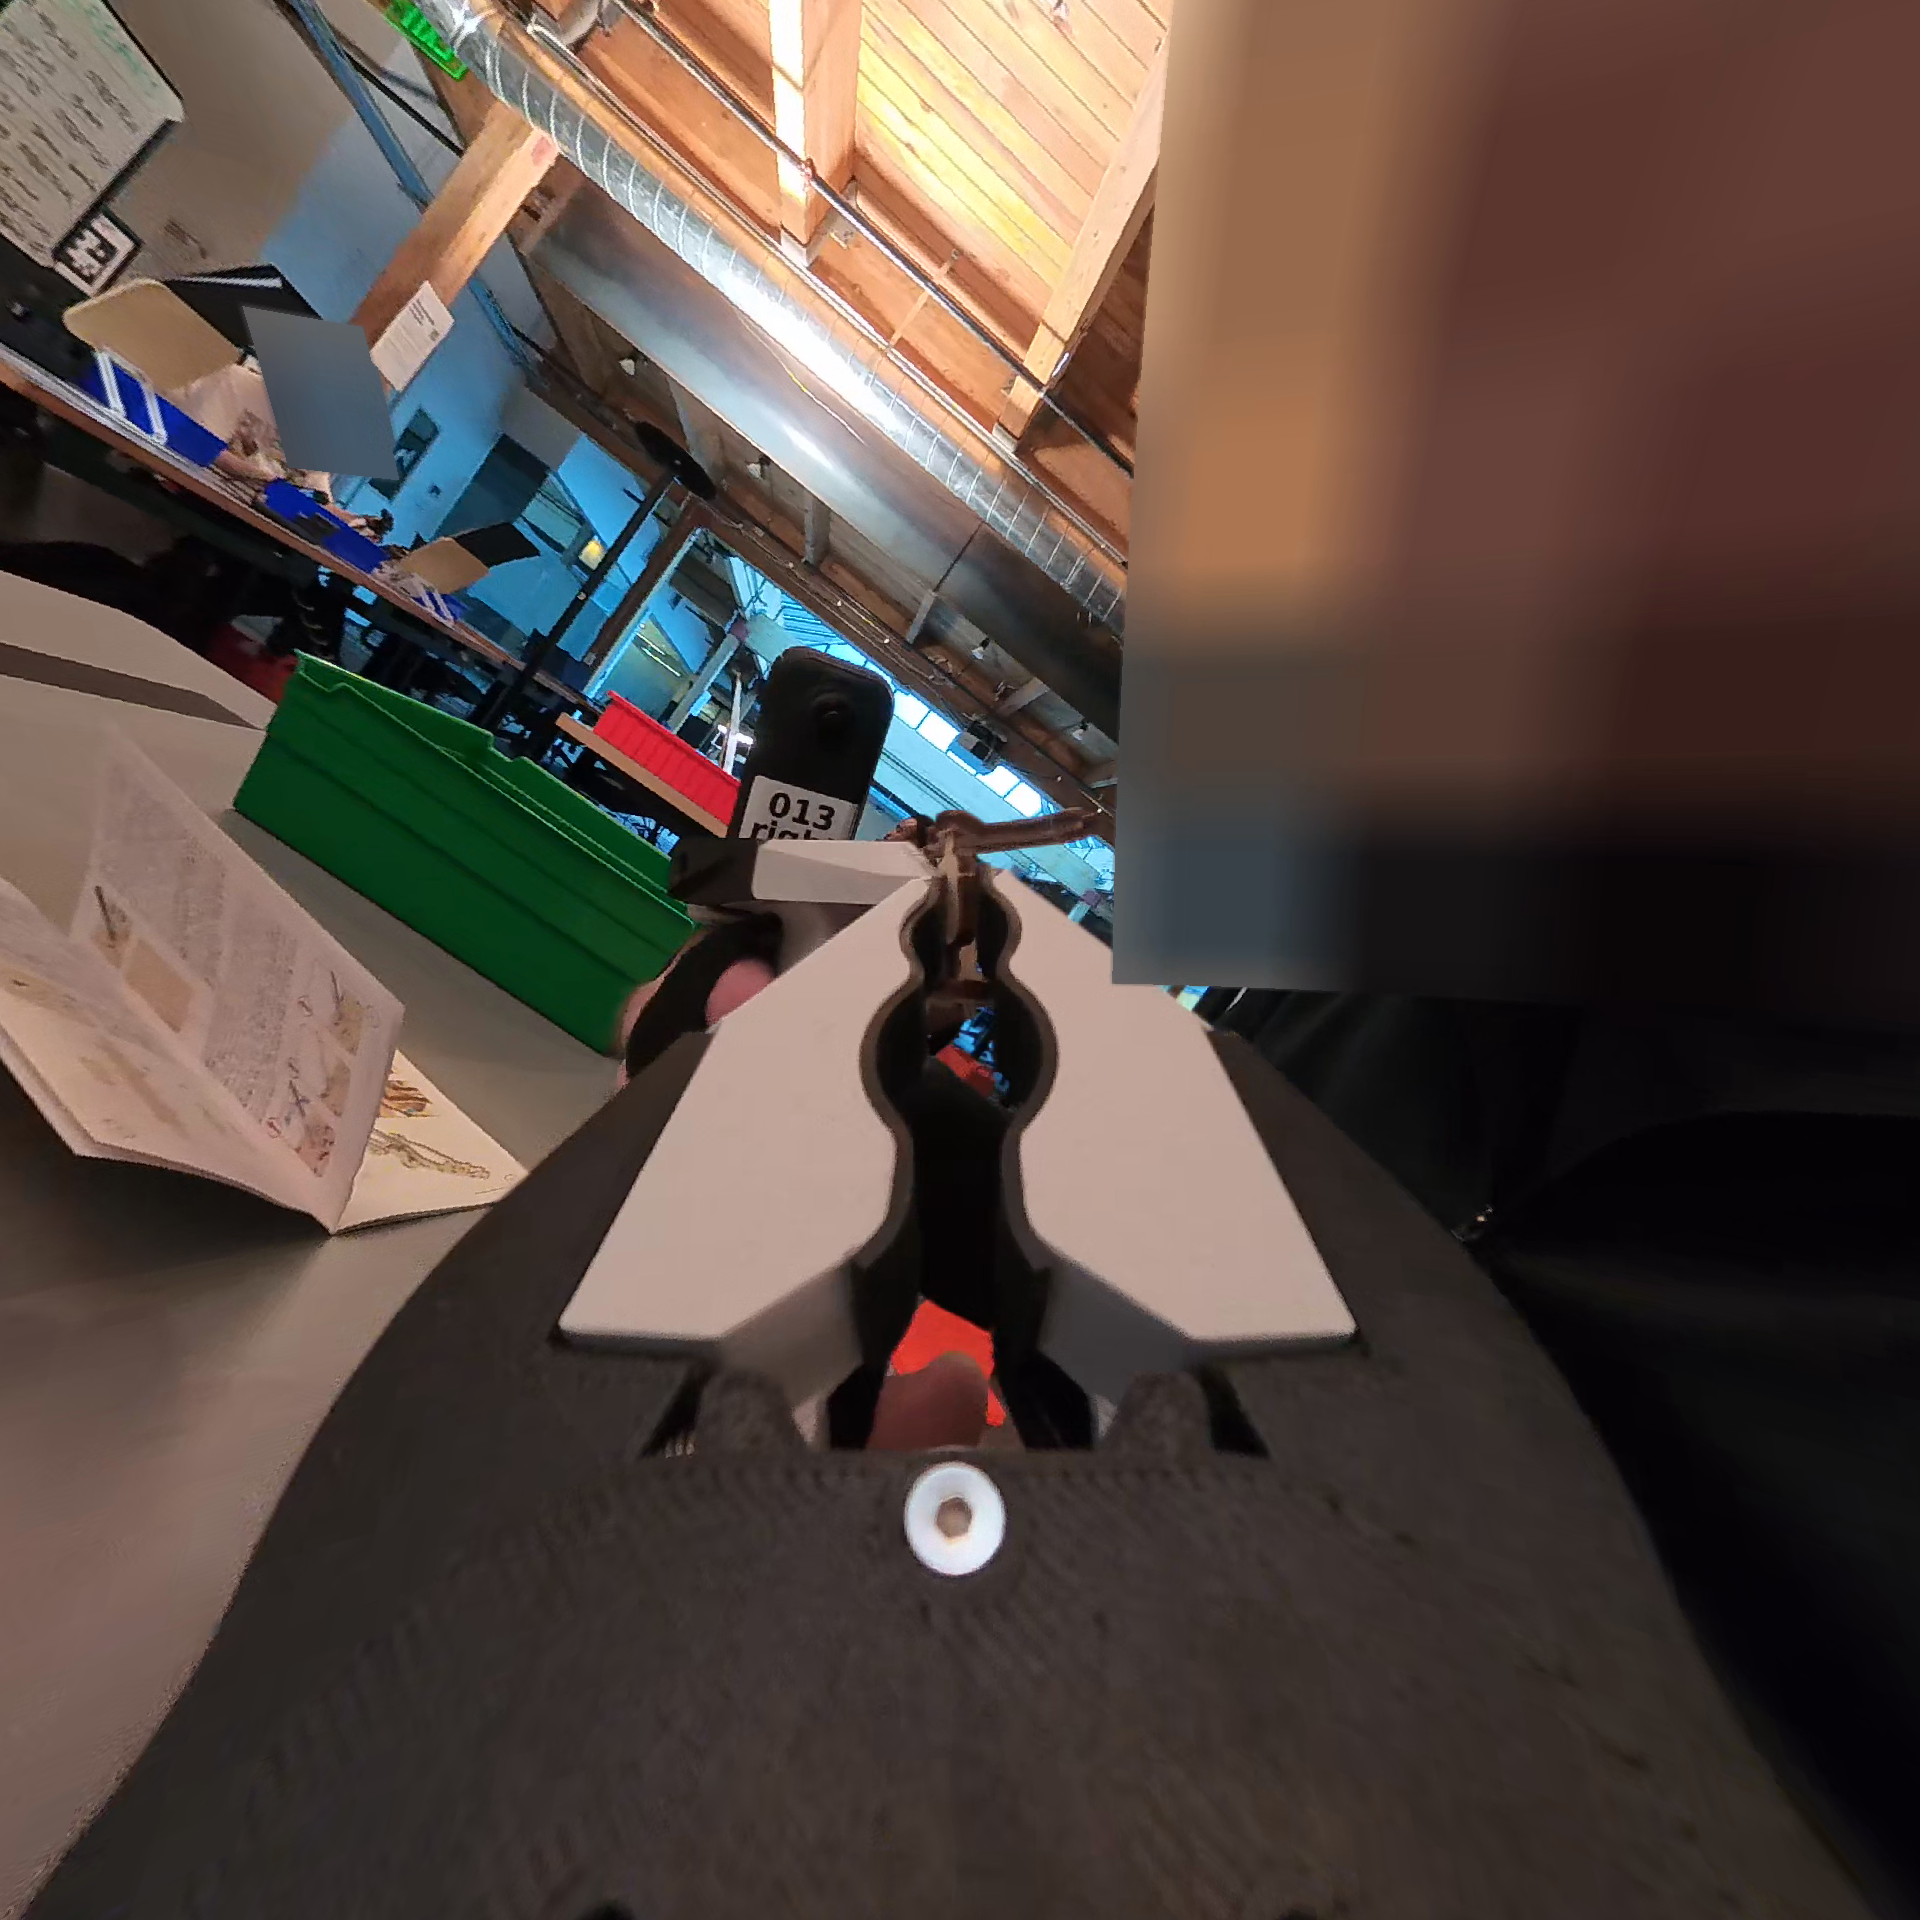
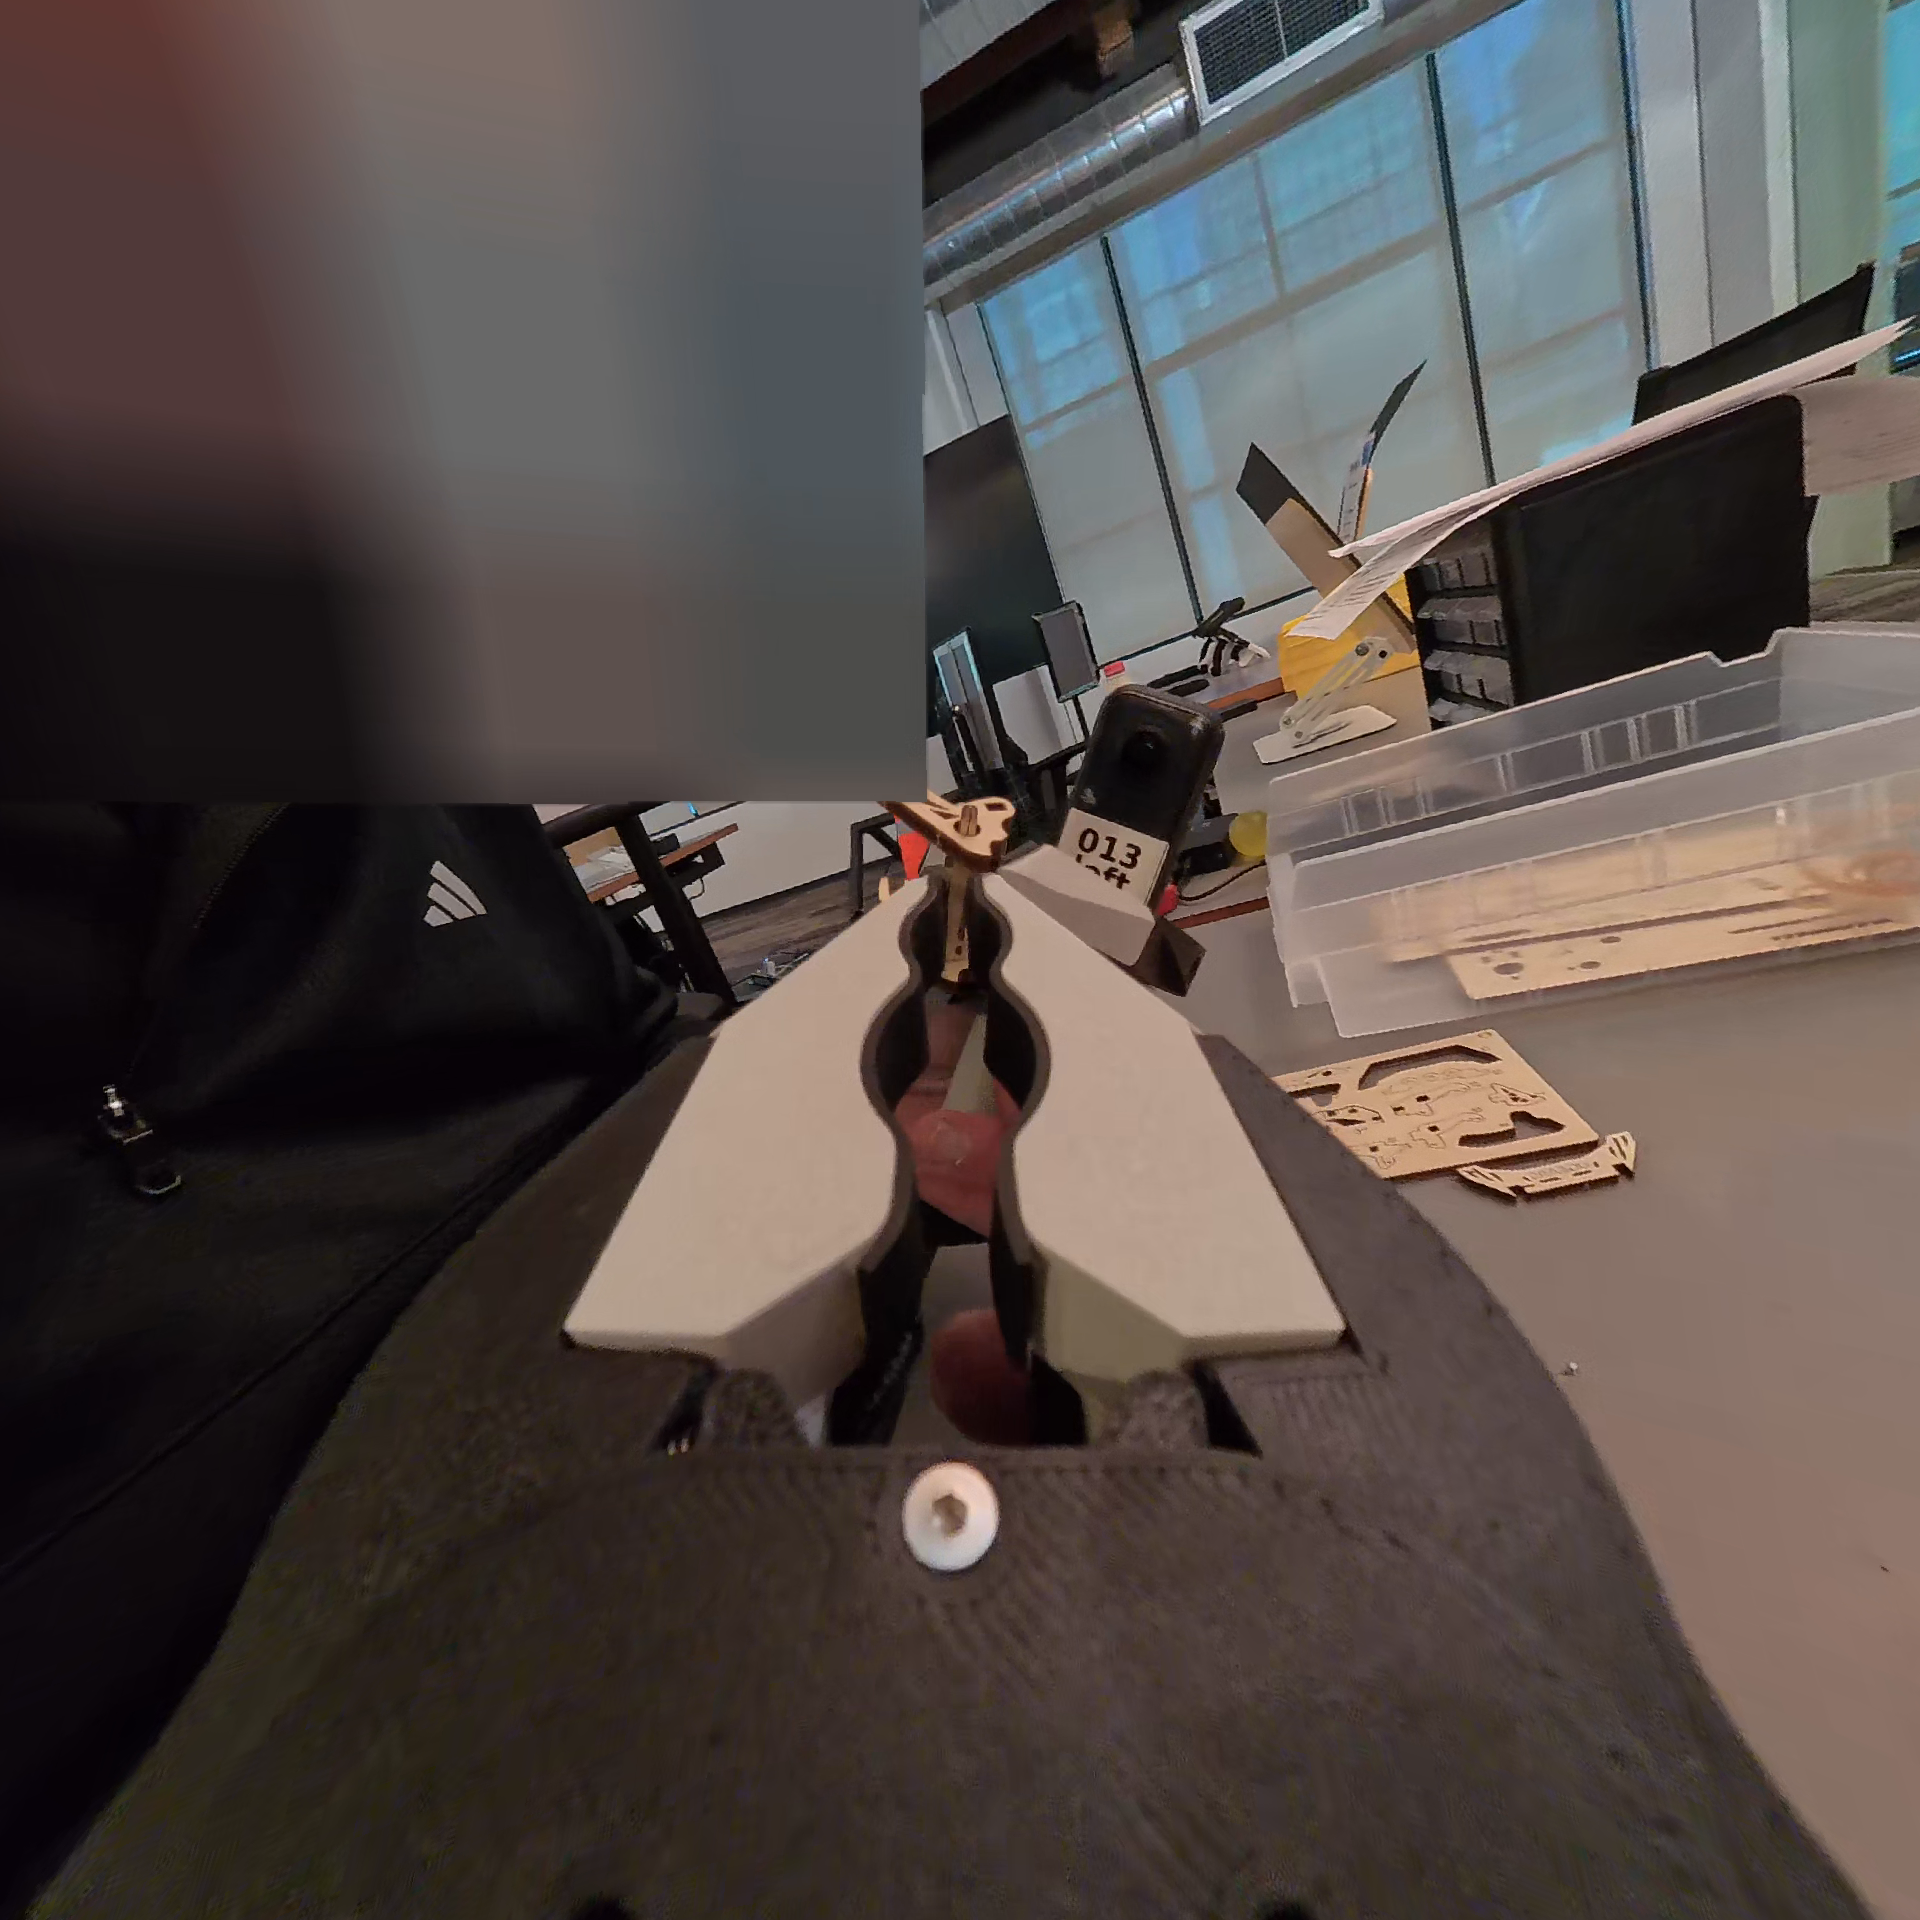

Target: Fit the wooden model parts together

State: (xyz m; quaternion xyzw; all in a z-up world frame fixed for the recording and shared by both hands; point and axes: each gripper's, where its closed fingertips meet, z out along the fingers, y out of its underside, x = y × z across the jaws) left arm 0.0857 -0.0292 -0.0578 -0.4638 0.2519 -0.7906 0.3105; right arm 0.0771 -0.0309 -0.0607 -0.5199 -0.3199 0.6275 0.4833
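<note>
Both grippers are raised above the table and meet at one small wooden model assembly. In the left wrist view my left gripper (image 1: pixel 951 888) is shut on a thin wooden part (image 1: pixel 954 914); a brown wooden arm (image 1: pixel 1029 828) sticks out to the right above the tips. The right gripper's finger (image 1: pixel 831 873) comes in from the left and touches the same assembly. In the right wrist view my right gripper (image 2: pixel 954 883) is shut on an upright thin wooden part (image 2: pixel 954 930). A flat wooden piece (image 2: pixel 961 826) sits on top with a peg through it. The left gripper's finger (image 2: pixel 1081 904) is at its right.
A green bin (image 1: pixel 447 821) and an open instruction booklet (image 1: pixel 208 1039) lie on the grey table (image 1: pixel 125 1403) to the left. A clear plastic tray (image 2: pixel 1610 810), a punched wooden sheet (image 2: pixel 1444 1112) and a loose wooden part (image 2: pixel 1548 1174) lie to the right. A person's black jacket (image 2: pixel 260 1039) is close by. Only a small space, under 4 cm, lies between the two pairs of fingers.
</note>
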